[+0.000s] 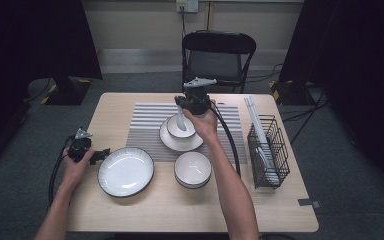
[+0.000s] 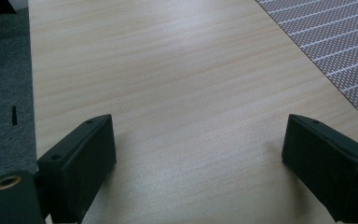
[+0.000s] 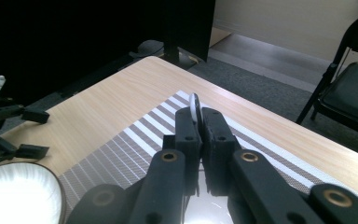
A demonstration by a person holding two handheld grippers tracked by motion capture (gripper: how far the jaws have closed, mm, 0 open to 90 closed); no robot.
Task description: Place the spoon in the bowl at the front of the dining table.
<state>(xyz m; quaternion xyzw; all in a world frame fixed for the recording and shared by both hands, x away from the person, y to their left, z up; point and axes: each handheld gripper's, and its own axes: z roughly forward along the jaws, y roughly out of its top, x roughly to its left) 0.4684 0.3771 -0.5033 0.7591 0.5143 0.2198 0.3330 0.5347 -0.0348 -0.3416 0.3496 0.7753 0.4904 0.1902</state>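
A white spoon [image 1: 181, 120] is pinched between the pressed-together jaws of the right gripper [image 1: 186, 106] and is held over the small bowl [image 1: 180, 128] on the saucer [image 1: 181, 140], upon the striped mat [image 1: 145, 120]. The left gripper [image 1: 99, 155] is rested on the table [image 1: 190, 210] beside the plate [image 1: 125, 171], its jaws spread with nothing between them.

Left forearm enters from the bottom left edge, hand wrapped round the left tool [image 1: 99, 155], which lies low near the left edge of the desk [image 1: 145, 210], pointing rightward; its jaws stand wide apart with nothing between them. Right arm stretched forward over the middle of the desk, wrist bent, hand gripping the right tool [image 1: 181, 111] from behind, held raised with jaws angled downward. Right jaws are clamped together on a thin white spoon [image 3: 194, 108]. Cables trail from both tools.
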